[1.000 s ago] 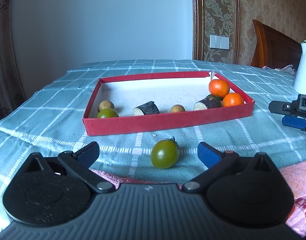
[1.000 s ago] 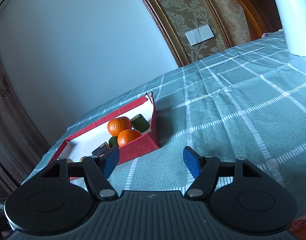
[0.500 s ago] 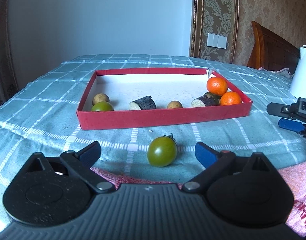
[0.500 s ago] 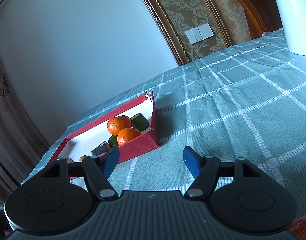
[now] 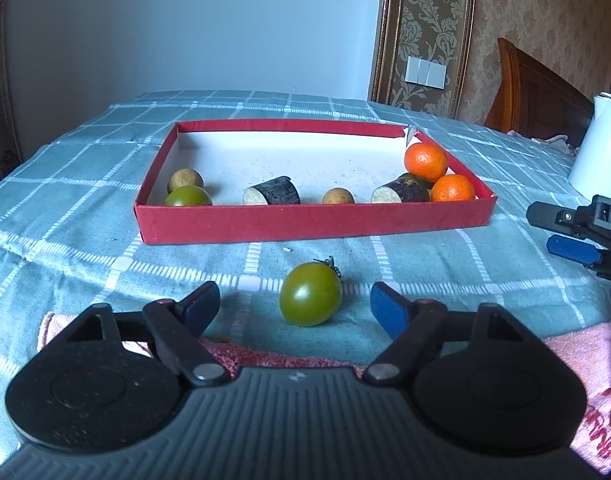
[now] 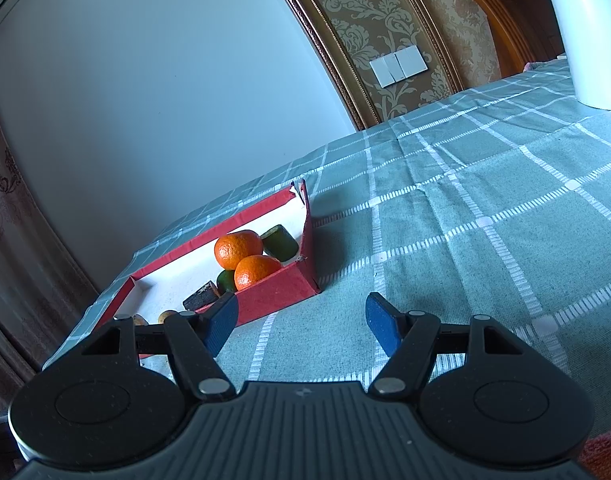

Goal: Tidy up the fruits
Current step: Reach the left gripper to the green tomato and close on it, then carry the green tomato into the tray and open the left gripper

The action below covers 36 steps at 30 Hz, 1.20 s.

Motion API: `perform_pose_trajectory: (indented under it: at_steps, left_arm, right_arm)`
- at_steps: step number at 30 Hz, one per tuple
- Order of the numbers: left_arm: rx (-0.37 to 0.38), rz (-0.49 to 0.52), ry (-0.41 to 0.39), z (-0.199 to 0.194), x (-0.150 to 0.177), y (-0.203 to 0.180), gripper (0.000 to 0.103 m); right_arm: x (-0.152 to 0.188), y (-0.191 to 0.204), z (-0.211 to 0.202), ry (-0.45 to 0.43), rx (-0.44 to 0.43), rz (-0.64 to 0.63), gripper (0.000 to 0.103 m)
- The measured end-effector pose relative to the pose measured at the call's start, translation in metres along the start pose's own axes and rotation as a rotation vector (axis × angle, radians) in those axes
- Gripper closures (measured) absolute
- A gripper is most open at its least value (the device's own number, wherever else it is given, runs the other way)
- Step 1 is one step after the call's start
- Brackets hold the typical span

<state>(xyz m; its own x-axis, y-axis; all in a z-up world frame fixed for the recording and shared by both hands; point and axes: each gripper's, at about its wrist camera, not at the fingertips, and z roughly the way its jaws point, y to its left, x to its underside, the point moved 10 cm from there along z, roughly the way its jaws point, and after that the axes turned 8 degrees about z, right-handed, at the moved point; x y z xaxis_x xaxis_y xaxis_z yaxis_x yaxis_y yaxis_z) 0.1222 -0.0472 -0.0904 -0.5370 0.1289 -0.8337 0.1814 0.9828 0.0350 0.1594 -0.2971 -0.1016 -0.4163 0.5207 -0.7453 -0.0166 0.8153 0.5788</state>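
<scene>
A green tomato point(image 5: 310, 299) lies on the checked cloth in front of a red tray point(image 5: 313, 224). My left gripper point(image 5: 295, 306) is open, its blue pads either side of the tomato, apart from it. The tray holds two oranges point(image 5: 425, 162), a second green tomato point(image 5: 187, 197), two dark cut pieces point(image 5: 271, 192) and two small brown fruits point(image 5: 185, 179). My right gripper point(image 6: 301, 322) is open and empty over bare cloth, right of the tray's corner point(image 6: 301, 280); it also shows at the right edge of the left wrist view point(image 5: 573, 236).
A white kettle point(image 5: 601, 148) stands at the right on the table. A pink towel point(image 5: 577, 360) lies along the near edge under my left gripper. A wooden headboard point(image 5: 537, 92) and a wall stand behind the table.
My left gripper has risen and tipped, so the tray and tomato appear lower and further ahead. The tomato has not moved. The right gripper has barely shifted.
</scene>
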Motion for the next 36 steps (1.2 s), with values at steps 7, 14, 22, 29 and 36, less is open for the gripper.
perform_pose_trajectory:
  at_steps: [7,14,22,29,36]
  left_arm:
    - [0.009,0.010,0.004,0.002,0.001,-0.003,0.042]
    - [0.013,0.013,-0.001,0.001,0.000,-0.003,0.067]
    - [0.005,0.002,-0.040,-0.009,-0.020,0.005,0.073]
    - [-0.085,0.005,-0.092,0.005,-0.067,0.035,0.073]
    - [-0.130,-0.009,-0.048,0.038,-0.075,0.060,0.073]
  right_arm:
    - [0.000,0.000,0.000,0.001,0.000,0.000,0.033]
    - [0.002,0.000,0.001,0.002,0.001,0.001,0.033]
    - [0.003,0.000,0.002,0.003,0.001,0.001,0.033]
    - [0.003,0.000,0.001,0.004,0.001,0.004,0.033]
    - [0.003,0.002,0.001,0.007,0.000,0.009,0.033]
